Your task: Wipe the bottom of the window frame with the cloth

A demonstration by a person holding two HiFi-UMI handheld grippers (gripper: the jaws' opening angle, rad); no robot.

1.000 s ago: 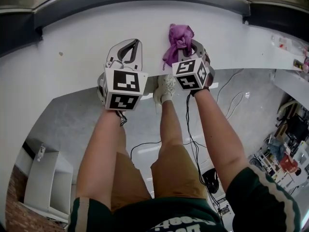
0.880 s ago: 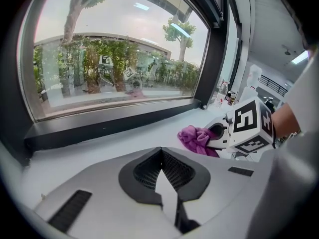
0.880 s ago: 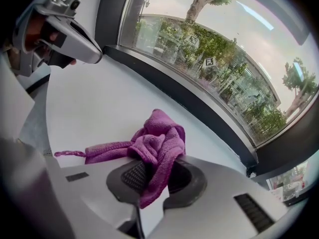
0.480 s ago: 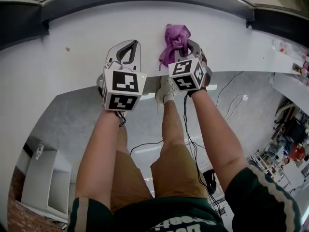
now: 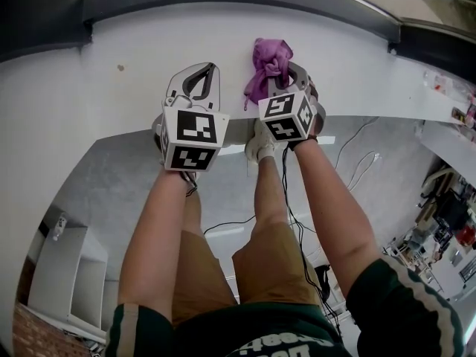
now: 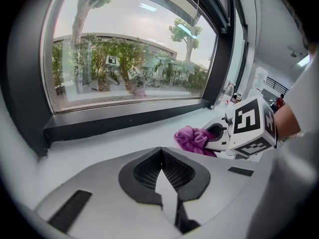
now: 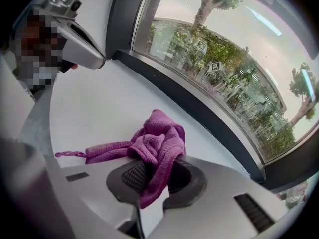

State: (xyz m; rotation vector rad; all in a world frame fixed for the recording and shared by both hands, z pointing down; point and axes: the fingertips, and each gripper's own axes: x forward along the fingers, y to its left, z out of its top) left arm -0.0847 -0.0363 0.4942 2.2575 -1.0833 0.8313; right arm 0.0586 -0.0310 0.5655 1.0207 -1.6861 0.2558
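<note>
1. My right gripper (image 7: 155,176) is clamped on the crumpled purple microfibre cloth (image 7: 158,142), which rests near the dark window frame (image 7: 199,103).
2. My left gripper (image 6: 160,153) has its jaws together on nothing, equally near that frame.

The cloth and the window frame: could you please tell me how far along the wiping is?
Done: the right gripper has its jaws shut on the purple cloth. In hand: the cloth lies bunched on the white sill, apart from the dark bottom of the window frame. Left: the wipe along that frame itself. The left gripper is shut and empty.
</note>
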